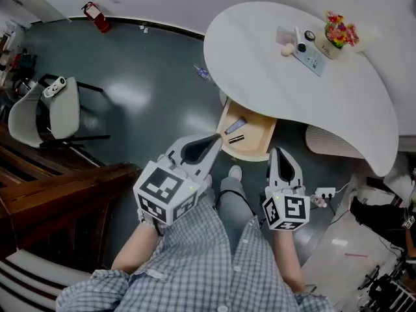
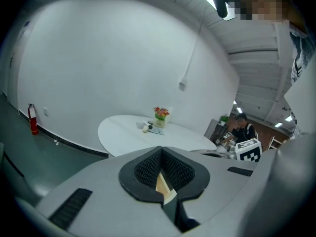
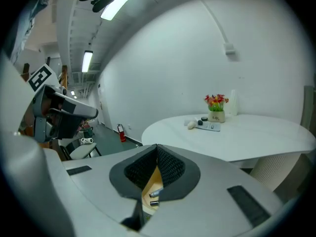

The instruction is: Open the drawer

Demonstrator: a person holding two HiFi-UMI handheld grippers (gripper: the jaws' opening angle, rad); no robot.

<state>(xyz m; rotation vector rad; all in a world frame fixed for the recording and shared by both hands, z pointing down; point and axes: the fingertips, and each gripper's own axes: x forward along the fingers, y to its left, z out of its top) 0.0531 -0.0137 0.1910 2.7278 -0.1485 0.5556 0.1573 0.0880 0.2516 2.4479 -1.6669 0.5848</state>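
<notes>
A light wooden drawer (image 1: 253,143) stands pulled out from under the white oval table (image 1: 260,51), with a pen-like item (image 1: 235,126) and a small dark item (image 1: 236,138) inside. My left gripper (image 1: 214,142) hovers just left of the drawer's front, jaws together and empty. The right gripper (image 1: 281,152) is just right of the drawer, also shut on nothing. Neither touches the drawer. In the left gripper view a sliver of the drawer (image 2: 163,184) shows below the closed left gripper (image 2: 161,151). The right gripper view shows the drawer (image 3: 153,190) below the right gripper (image 3: 157,149).
A flower pot (image 1: 340,34) and small items on a tray (image 1: 309,56) sit on the table's far side. A white chair (image 1: 45,112) and dark wooden steps (image 1: 58,194) stand at left. A fire extinguisher (image 1: 96,16) is by the wall, a power strip (image 1: 324,192) on the floor at right.
</notes>
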